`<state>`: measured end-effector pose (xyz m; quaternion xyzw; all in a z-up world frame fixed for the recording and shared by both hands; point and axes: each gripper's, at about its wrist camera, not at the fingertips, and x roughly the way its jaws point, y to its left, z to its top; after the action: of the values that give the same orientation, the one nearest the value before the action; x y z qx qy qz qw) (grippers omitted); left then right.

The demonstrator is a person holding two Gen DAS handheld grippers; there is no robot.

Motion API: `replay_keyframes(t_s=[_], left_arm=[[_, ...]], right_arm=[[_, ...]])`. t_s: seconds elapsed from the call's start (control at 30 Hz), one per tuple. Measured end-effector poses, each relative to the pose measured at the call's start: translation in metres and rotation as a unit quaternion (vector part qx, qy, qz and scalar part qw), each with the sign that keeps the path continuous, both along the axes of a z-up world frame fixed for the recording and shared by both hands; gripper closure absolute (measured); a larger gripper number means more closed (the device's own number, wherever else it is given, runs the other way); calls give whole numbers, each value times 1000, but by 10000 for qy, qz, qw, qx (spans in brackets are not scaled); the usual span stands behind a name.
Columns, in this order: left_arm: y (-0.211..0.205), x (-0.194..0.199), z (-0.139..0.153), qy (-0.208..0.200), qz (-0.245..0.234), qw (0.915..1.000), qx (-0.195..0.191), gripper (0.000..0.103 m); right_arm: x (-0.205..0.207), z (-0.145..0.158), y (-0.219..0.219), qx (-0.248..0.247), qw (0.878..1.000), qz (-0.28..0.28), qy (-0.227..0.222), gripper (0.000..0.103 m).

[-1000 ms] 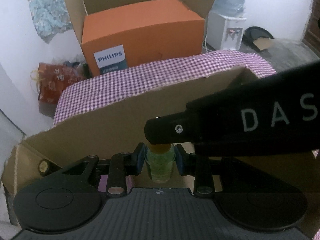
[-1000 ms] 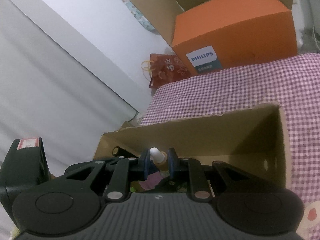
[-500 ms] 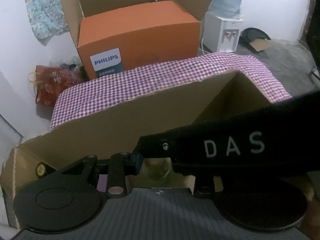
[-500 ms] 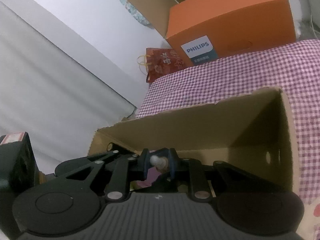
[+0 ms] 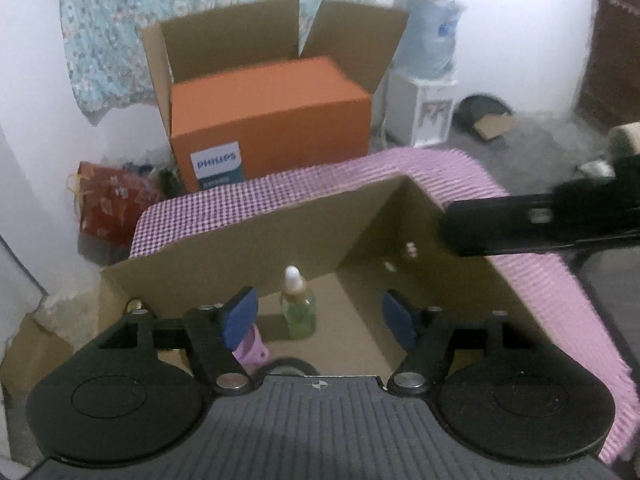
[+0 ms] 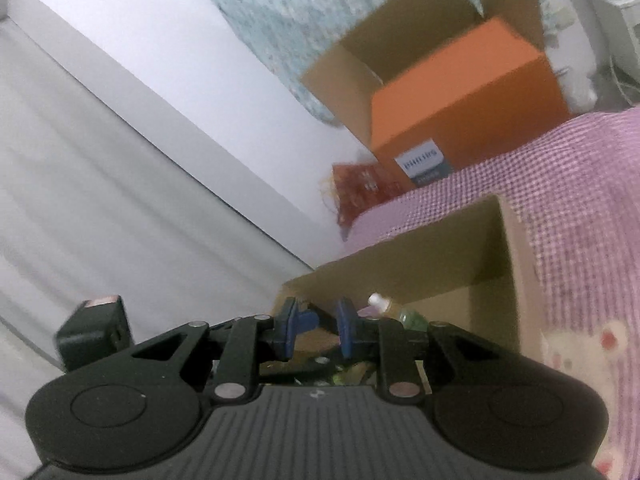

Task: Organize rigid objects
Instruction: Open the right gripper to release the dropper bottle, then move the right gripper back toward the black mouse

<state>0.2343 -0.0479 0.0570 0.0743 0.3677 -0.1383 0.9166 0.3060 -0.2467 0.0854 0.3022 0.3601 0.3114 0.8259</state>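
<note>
A small green bottle (image 5: 298, 312) with a white cap stands upright on the floor of an open cardboard box (image 5: 240, 248). My left gripper (image 5: 320, 320) hovers over the box, its jaws opening. The blue pads (image 5: 240, 316) stand wide on either side of the bottle and clear of it. In the right wrist view the bottle's cap (image 6: 376, 301) shows just right of my right gripper (image 6: 317, 332). That gripper is shut to a narrow gap with nothing in it. Its black body (image 5: 540, 224) reaches in from the right in the left wrist view.
A pink object (image 5: 250, 350) lies in the box near the left pad. The box sits on a purple checked cloth (image 5: 280, 188). Behind are an orange Philips carton (image 5: 272, 120), a red bag (image 5: 108, 204) and a water dispenser (image 5: 424, 112). A white wall (image 6: 140, 140) is at left.
The left jaws opened off the bottle and drew back and up. The right gripper let go of the cap and pulled away to the right. The bottle now stands free in the box.
</note>
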Motion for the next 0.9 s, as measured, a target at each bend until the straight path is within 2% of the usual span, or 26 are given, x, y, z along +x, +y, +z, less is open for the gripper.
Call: replay_keyframes(t_s=[0.13,0.33,0.6,0.9], left_arm=[[10,-46,-3,-132,-193,9995,-191,29],[12,-100,-31,10,-329,9990,-293,29],[-6,-152,-63,120,-624,9966,-521,29],[-38,-173,-98,56,-974,9951,-152,29]], right_arm=[[-61,5,-27,262,9992,-234,-198,80],[-134,-6,-44,322,9980,-475,-281,79],[-199,-33,-46,-39,9980,-619,109,79],[-240,-63,-53,-97,9950,-693,716,79]])
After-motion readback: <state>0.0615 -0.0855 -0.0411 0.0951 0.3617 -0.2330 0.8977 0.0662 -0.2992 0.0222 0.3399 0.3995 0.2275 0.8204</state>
